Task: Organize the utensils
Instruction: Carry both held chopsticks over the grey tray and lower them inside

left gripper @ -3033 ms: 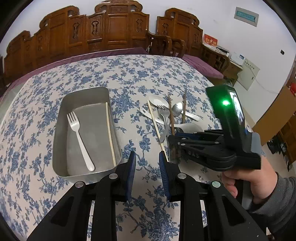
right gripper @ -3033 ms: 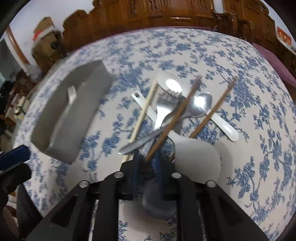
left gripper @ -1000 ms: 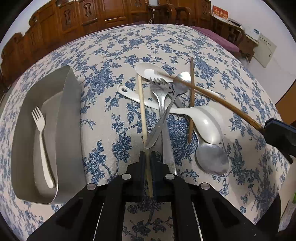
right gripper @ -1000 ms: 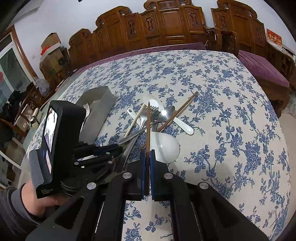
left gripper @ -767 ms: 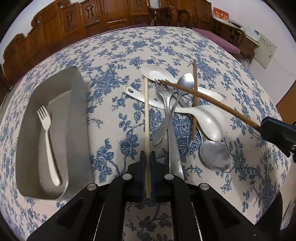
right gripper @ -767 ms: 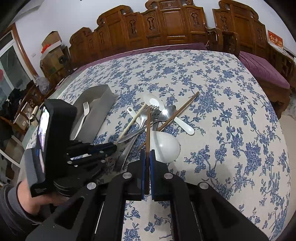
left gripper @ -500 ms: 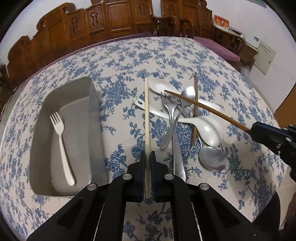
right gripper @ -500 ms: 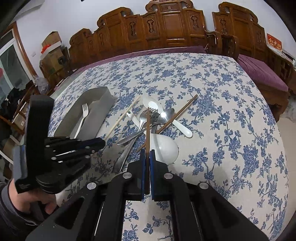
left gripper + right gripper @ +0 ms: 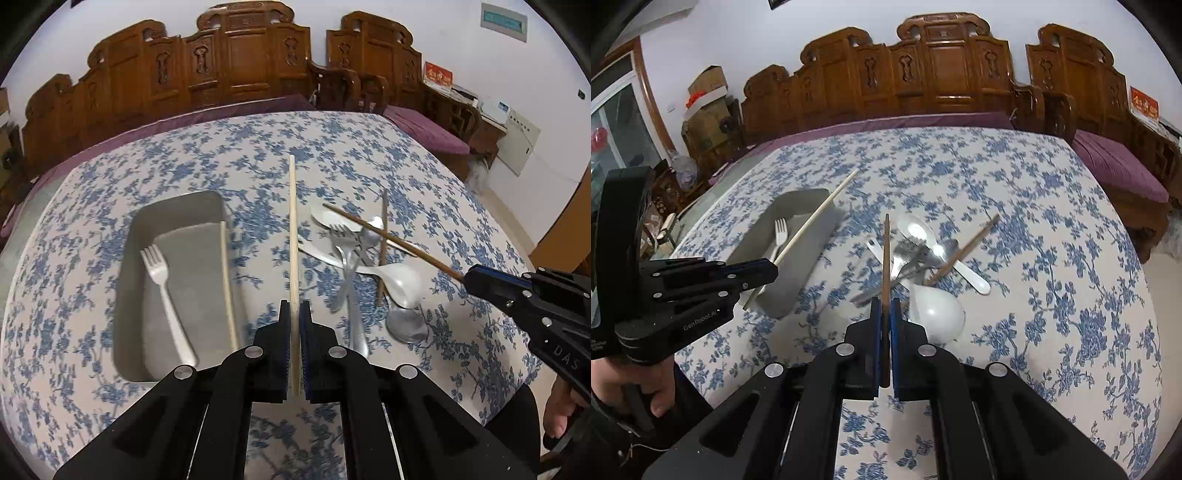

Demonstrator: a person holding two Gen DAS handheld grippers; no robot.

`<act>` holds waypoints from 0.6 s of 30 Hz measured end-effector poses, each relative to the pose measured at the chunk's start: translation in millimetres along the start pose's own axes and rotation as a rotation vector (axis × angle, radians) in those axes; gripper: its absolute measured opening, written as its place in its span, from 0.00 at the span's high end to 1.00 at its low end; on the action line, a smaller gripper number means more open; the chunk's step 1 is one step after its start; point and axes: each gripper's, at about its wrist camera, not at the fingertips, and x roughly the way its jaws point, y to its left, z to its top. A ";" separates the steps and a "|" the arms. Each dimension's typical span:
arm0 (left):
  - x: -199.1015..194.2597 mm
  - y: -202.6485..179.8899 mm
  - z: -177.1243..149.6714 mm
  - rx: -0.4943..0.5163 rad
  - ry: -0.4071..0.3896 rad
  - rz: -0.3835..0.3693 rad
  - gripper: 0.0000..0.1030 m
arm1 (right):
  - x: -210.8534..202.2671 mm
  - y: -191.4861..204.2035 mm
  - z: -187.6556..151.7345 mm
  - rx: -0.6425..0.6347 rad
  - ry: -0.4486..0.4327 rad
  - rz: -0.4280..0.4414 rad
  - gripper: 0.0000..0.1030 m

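My left gripper (image 9: pixel 294 310) is shut on a pale chopstick (image 9: pixel 292 229), held in the air just right of the metal tray (image 9: pixel 127 266). In the tray lie a white fork (image 9: pixel 162 291) and another pale chopstick (image 9: pixel 227 280). My right gripper (image 9: pixel 885 306) is shut on a dark brown chopstick (image 9: pixel 885 254), raised above the utensil pile. The pile holds a big white spoon (image 9: pixel 934 314), a metal fork (image 9: pixel 905 254), a metal spoon (image 9: pixel 406 325) and a second brown chopstick (image 9: pixel 964 249). The left wrist view shows the right gripper (image 9: pixel 469 277) at the right edge.
The round table carries a blue-flowered cloth (image 9: pixel 1052 258). Carved wooden chairs (image 9: pixel 229 62) line the far side, with a purple-cushioned bench (image 9: pixel 1119 173) to the right. A hand (image 9: pixel 631 391) holds the left gripper's handle at the near left.
My left gripper has lifted the pale chopstick off the table and risen. The right gripper, with the brown chopstick, has come up slightly.
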 end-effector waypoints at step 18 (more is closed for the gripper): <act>6.3 88.1 -9.6 -0.100 0.057 0.077 0.96 | 19.9 64.5 28.5 -0.080 -0.002 0.045 0.94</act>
